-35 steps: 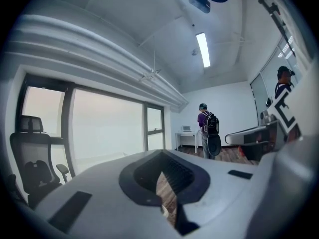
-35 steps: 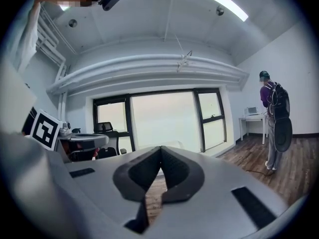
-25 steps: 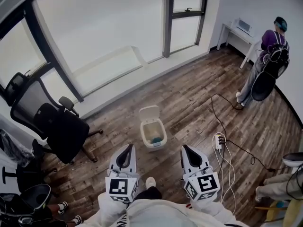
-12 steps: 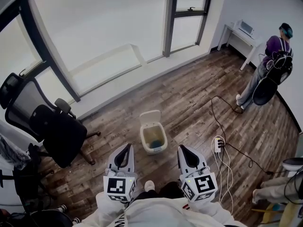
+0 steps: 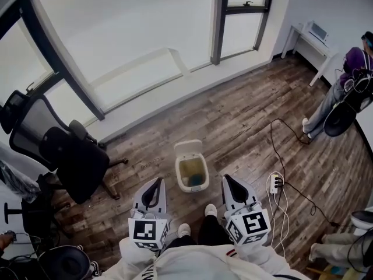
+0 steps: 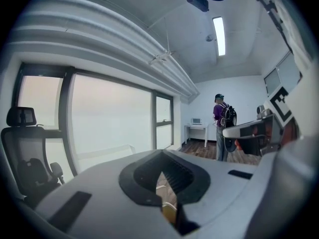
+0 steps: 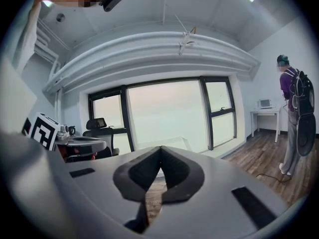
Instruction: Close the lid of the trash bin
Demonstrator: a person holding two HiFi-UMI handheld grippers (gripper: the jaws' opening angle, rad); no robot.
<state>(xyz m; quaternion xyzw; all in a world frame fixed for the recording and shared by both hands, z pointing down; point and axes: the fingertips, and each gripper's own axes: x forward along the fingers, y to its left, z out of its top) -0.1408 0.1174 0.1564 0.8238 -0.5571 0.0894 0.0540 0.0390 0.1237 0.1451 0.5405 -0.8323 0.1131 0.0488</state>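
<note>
Trash bin [image 5: 192, 189] on floor, lid [image 5: 187, 150] up. Left tool [image 5: 156, 184], right tool [image 5: 228, 182] pinched together, empty, near bin, likely ready to push lid.

Looks like an office: a black mesh office chair [image 5: 67, 156] well left of the left gripper [image 5: 156, 185], huge windows [image 5: 134, 34] ahead, a white desk [image 5: 298, 37] far ahead-right of the right gripper [image 5: 228, 182] (boxy gadget on top), and a power strip [image 5: 274, 184] just right of it.

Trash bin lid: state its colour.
The lid is white and stands open; clearest in the head view.
</note>
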